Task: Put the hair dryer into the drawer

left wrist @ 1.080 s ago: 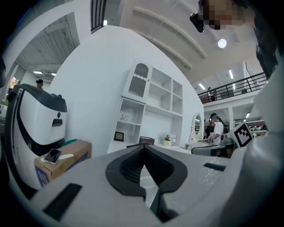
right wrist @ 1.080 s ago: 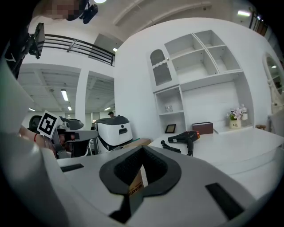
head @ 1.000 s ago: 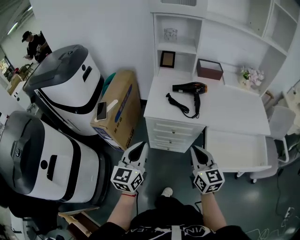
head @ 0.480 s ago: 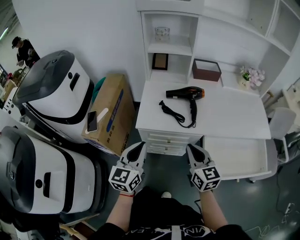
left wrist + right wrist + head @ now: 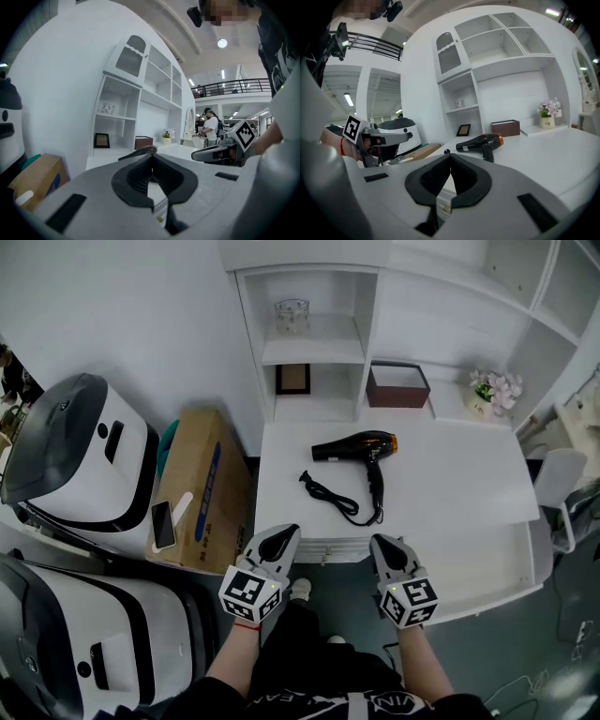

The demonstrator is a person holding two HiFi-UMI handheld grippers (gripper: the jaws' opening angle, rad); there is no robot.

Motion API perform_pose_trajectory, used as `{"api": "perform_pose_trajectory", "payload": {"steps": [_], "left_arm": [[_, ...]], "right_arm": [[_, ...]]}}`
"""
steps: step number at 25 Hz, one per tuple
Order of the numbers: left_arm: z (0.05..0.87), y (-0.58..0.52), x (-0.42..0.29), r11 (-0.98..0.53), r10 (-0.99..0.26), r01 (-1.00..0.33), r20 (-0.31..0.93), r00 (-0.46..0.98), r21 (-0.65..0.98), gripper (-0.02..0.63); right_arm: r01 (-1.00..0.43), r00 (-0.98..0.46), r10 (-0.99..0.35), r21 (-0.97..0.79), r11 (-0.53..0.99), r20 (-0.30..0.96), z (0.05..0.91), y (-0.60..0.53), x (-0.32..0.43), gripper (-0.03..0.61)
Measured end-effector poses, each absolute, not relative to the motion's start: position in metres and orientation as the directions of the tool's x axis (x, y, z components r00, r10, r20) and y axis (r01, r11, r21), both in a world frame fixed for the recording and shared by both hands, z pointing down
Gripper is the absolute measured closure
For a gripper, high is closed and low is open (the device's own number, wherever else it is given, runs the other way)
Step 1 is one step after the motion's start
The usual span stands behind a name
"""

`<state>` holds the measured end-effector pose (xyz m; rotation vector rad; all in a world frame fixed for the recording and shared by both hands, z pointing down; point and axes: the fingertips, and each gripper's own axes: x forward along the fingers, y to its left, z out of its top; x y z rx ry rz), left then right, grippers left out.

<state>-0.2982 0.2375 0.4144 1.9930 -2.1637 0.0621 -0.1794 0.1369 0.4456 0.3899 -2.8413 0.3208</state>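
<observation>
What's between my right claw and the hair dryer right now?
In the head view, only bare desk top and the black cord lie between the right claw and the hair dryer.

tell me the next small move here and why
Probably open the fingers of the right gripper and ease it forward toward the hair dryer: its handle points at that gripper, which, like the left gripper, is shut and empty at the front edge of the desk.

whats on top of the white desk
The hair dryer and its cord lie on the desk; a brown box and flowers stand at the back. What lies under the top is covered.
</observation>
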Motion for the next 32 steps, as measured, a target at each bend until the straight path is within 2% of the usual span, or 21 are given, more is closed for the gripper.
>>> {"api": "perform_pose_trajectory", "payload": {"steps": [11, 23, 25, 27, 29, 32], "left_arm": [[0.440, 0.164, -0.342, -0.064, -0.964, -0.992, 0.249, 0.090, 0.110, 0.607], [0.471, 0.113, -0.347, -0.324, -0.860, -0.945, 0.404, 0.311, 0.035, 0.604], [0.478, 0.106, -0.344, -0.387, -0.822, -0.922, 0.449, 0.352, 0.015, 0.581], [0.488, 0.100, -0.339, -0.464, -0.769, -0.886, 0.506, 0.391, -0.020, 0.531], [0.502, 0.096, -0.333, -0.553, -0.705, -0.830, 0.573, 0.419, -0.073, 0.496], [0.522, 0.093, -0.328, -0.674, -0.602, -0.724, 0.677, 0.423, -0.148, 0.456]], "right_arm": [[-0.381, -0.892, -0.306, -0.191, 0.905, 0.333, 0.469, 0.068, -0.226, 0.574], [-0.470, -0.821, -0.360, -0.168, 0.866, 0.444, 0.490, 0.018, -0.250, 0.572], [-0.483, -0.807, -0.363, -0.167, 0.860, 0.466, 0.495, 0.010, -0.255, 0.572], [-0.492, -0.794, -0.359, -0.170, 0.854, 0.490, 0.501, 0.002, -0.261, 0.564], [-0.494, -0.786, -0.350, -0.177, 0.851, 0.510, 0.506, -0.005, -0.267, 0.504], [-0.509, -0.765, -0.349, -0.175, 0.843, 0.542, 0.514, -0.017, -0.275, 0.474]]}}
